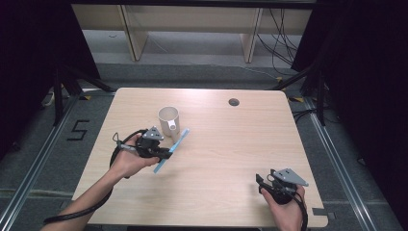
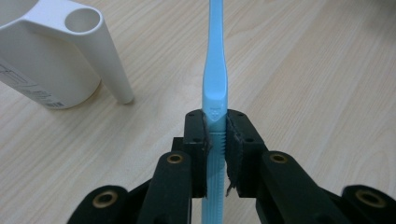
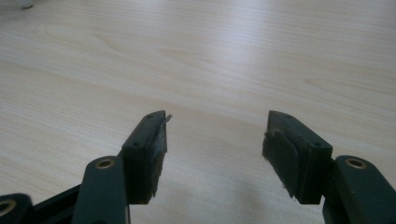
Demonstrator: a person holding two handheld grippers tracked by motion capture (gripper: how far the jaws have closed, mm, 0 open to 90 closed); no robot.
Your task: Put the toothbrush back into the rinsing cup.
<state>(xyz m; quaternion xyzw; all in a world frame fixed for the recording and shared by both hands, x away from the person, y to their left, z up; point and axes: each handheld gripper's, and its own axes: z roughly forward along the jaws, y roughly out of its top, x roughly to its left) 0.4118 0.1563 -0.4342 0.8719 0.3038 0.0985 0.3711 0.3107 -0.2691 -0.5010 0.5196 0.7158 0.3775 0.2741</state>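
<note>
A light blue toothbrush (image 1: pixel 172 150) is clamped in my left gripper (image 1: pixel 166 153) near the table's left middle, its shaft slanting up and right toward a white cup. In the left gripper view the toothbrush (image 2: pixel 214 79) runs straight ahead between the black pads, and my left gripper (image 2: pixel 215 140) is shut on its ribbed handle. The white cup (image 1: pixel 169 121) with a tube-shaped holder on its side stands just beyond; the cup (image 2: pixel 44 56) fills the upper left of that view. My right gripper (image 1: pixel 262 182) rests at the front right, and in its own view my right gripper (image 3: pixel 215 140) stands open over bare wood.
The light wooden table (image 1: pixel 226 144) has a round cable hole (image 1: pixel 234 102) near its far edge. Dark curtains flank both sides, and cables lie on the grey floor behind. A floor marking "5" (image 1: pixel 79 130) sits left of the table.
</note>
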